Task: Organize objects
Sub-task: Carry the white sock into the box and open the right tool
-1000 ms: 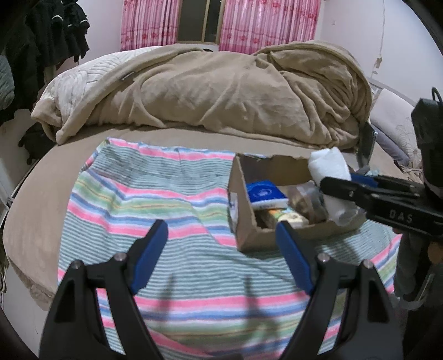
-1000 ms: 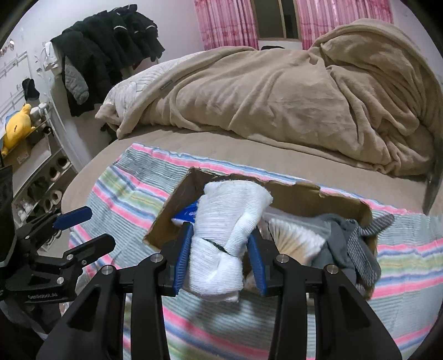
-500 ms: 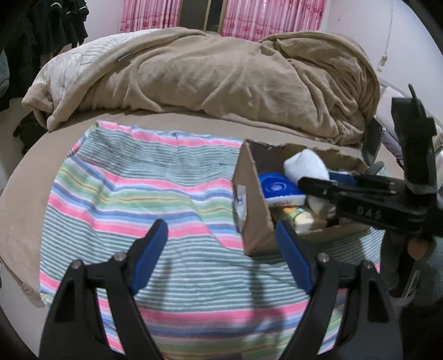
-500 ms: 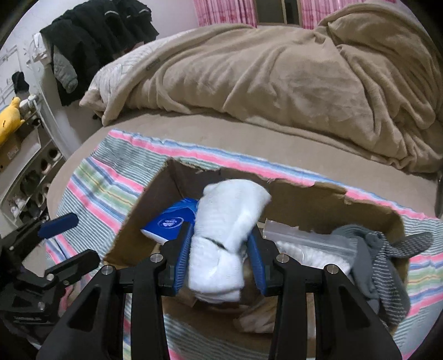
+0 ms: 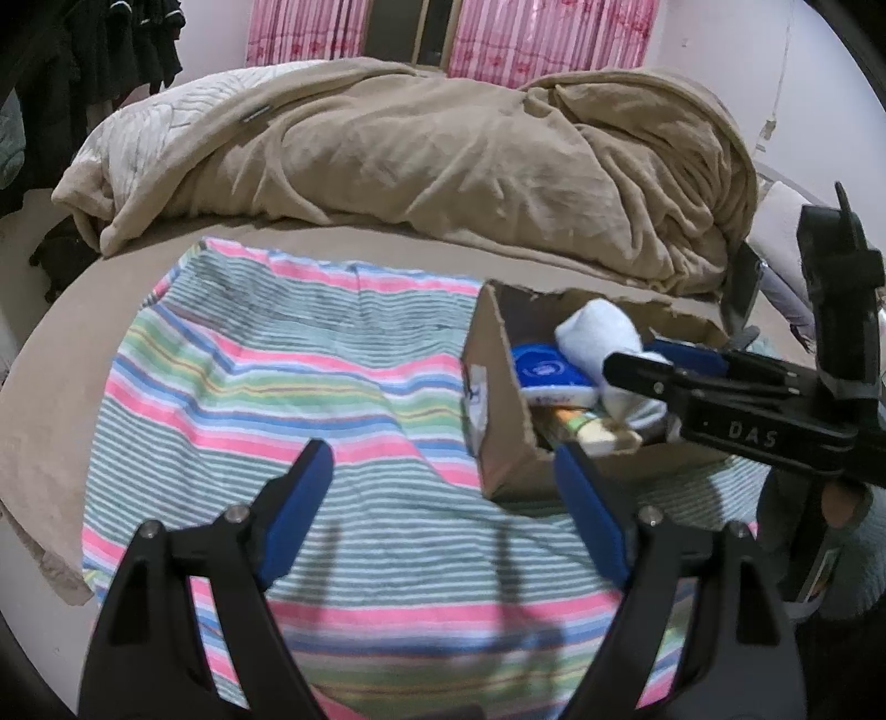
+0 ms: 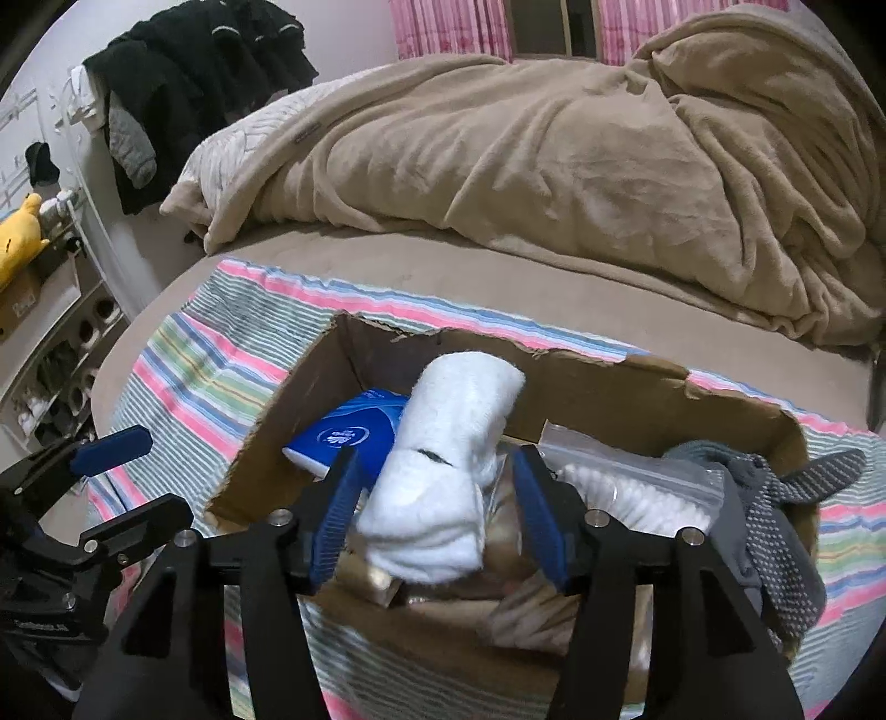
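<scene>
The letters "DAS" are seen in white on the black body of the right gripper (image 5: 664,360). A white round logo is printed on a blue packet (image 6: 354,432); its words cannot be read.

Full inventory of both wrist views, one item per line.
cardboard box: 1, brown, on striped cloth
white rolled sock: 1, white, over the box, between right claw's fingers
blue packet: 1, blue and white, box's left end
zip bag: 1, clear, white contents, in box
grey cloth: 1, grey, dotted, box's right end
striped cloth: 1, pink, green, blue, on bed
blanket: 1, tan, heaped behind
dark clothes: several, black, hanging on wall
plush toy: 1, yellow, shelf
curtains: pink, window
left claw: open, empty
right claw: open around sock
</scene>
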{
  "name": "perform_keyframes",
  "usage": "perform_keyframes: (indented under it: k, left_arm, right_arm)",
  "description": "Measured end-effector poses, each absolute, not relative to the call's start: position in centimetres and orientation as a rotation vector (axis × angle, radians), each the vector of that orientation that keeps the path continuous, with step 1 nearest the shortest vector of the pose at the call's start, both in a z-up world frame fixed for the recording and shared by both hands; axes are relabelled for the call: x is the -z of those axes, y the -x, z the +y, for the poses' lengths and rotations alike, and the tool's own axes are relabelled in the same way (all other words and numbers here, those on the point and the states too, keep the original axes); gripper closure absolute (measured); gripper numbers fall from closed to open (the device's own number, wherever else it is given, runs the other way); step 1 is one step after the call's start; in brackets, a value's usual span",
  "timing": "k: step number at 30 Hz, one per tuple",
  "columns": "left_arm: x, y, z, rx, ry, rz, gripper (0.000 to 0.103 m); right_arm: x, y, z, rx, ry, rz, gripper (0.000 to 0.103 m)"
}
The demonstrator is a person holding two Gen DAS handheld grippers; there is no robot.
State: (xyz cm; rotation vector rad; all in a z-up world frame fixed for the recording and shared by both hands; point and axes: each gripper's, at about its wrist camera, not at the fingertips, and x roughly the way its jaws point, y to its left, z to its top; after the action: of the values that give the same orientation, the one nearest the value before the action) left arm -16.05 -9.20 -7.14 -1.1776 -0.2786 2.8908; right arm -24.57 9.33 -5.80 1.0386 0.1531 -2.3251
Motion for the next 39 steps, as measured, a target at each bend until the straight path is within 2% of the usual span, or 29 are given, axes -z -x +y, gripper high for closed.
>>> perform_keyframes:
  k: [11, 27, 31, 33, 39]
  left_arm:
    - [4.8, 13.3, -7.5, -2.902, 1.132, -0.249, 0.020]
    - [2.8, 8.4, -2.9, -2.897, 1.076, -0.205, 0.020]
    - [2.3, 7.1, -1.8, -2.898, 1.055, -0.202, 0.010]
    - [2.1, 6.5, -1.3, -2.900, 1.055, -0.199, 0.010]
    - [1.6, 4.4, -0.4, -2.914, 1.048, -0.194, 0.010]
  right_arm:
    - [3.2, 21.5, 12.1, 2.371, -0.992, 0.112, 0.037]
    - [1.6, 15.1, 16.2, 2.415, -0.985, 0.112, 0.036]
    - [0.9, 13.1, 17.5, 2.418, -0.961, 0.095, 0.034]
    - [0.7, 12.0, 18.1, 2.413, -0.954, 0.091, 0.028]
    - [0.3, 10.0, 19.4, 2.430, -0.948, 0.082, 0.027]
